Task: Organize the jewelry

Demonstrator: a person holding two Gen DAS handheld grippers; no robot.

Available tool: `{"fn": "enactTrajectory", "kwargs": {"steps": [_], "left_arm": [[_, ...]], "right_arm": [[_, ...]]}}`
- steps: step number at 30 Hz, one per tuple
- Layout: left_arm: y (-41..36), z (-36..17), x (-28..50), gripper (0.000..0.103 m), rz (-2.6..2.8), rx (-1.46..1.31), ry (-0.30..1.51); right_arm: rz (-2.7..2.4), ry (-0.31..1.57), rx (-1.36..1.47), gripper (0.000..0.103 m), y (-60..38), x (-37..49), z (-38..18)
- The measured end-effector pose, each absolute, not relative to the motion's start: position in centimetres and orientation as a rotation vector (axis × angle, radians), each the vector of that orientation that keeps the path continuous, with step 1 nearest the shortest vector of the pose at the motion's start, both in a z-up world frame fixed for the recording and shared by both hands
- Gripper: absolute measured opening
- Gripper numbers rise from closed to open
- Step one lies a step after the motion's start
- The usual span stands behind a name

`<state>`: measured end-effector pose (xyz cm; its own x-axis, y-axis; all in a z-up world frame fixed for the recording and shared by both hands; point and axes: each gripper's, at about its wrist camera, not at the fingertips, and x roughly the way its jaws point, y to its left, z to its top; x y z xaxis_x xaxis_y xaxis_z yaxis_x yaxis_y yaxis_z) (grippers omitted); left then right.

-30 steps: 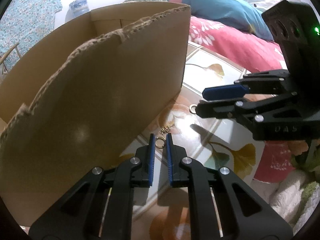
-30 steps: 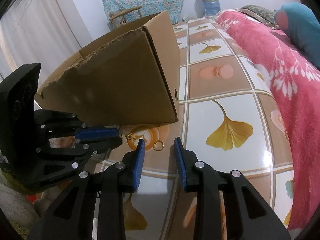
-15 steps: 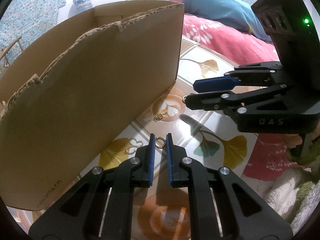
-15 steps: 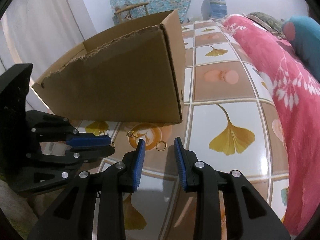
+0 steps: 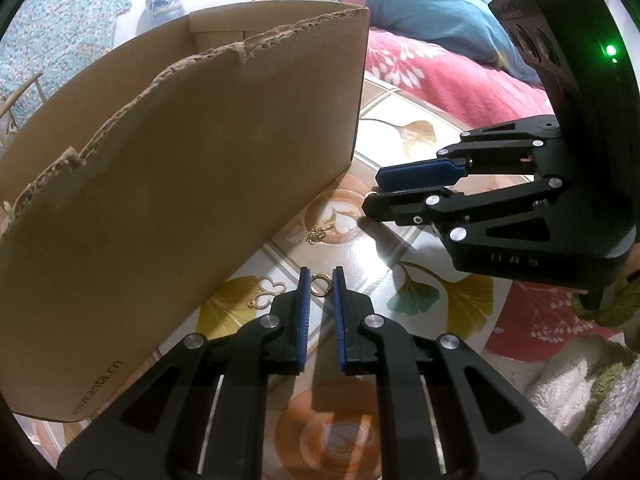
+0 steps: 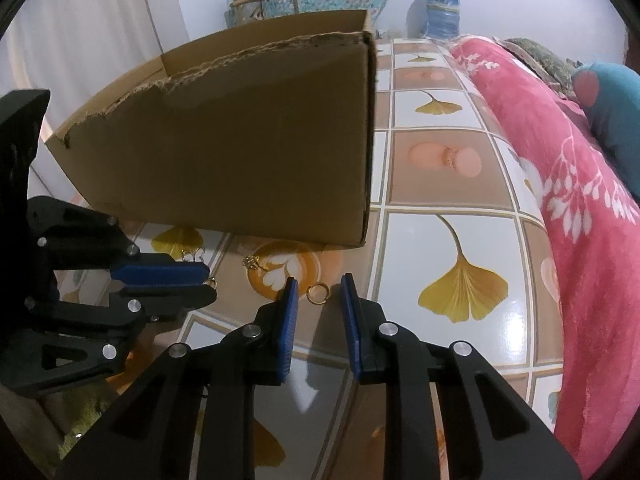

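Two gold rings: left gripper (image 5: 320, 280) pinches one ring (image 5: 321, 285); right gripper (image 6: 318, 295), closing, flanks another (image 6: 317, 293). Only the left view shows a butterfly charm (image 5: 269, 291) beside the cardboard box (image 5: 180, 184), contents hidden.

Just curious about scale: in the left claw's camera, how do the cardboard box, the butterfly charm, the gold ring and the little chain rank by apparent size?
1. Box
2. Butterfly charm
3. Ring and chain look alike; the chain lies farther away, so I won't rank them.

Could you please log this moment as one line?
left gripper: shut on small gold ring | right gripper: jaws closing around second gold ring
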<state>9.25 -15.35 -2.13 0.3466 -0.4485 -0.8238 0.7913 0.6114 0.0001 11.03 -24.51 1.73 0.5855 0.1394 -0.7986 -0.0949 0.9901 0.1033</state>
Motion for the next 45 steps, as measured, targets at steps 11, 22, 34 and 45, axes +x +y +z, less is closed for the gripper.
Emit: {"fn": "enactTrajectory", "kwargs": {"steps": [11, 22, 34, 45], "left_arm": [[-15.4, -2.1, 9.2, 0.01, -0.837, 0.437, 0.897], [-15.2, -2.0, 9.2, 0.01, -0.843, 0.438, 0.89], [-15.3, -1.4, 8.7, 0.01, -0.844, 0.441, 0.87], [-13.2, 5.9, 6.9, 0.01, -0.878, 0.36, 0.672]], "right_arm": [[0.118, 0.96, 0.059, 0.011, -24.2, 11.3, 1.9], [0.122, 0.942, 0.116, 0.01, -24.7, 11.1, 1.8], [0.114, 0.906, 0.132, 0.01, -25.2, 10.4, 2.8], [0.135, 0.769, 0.106, 0.01, -24.9, 8.1, 9.1]]}}
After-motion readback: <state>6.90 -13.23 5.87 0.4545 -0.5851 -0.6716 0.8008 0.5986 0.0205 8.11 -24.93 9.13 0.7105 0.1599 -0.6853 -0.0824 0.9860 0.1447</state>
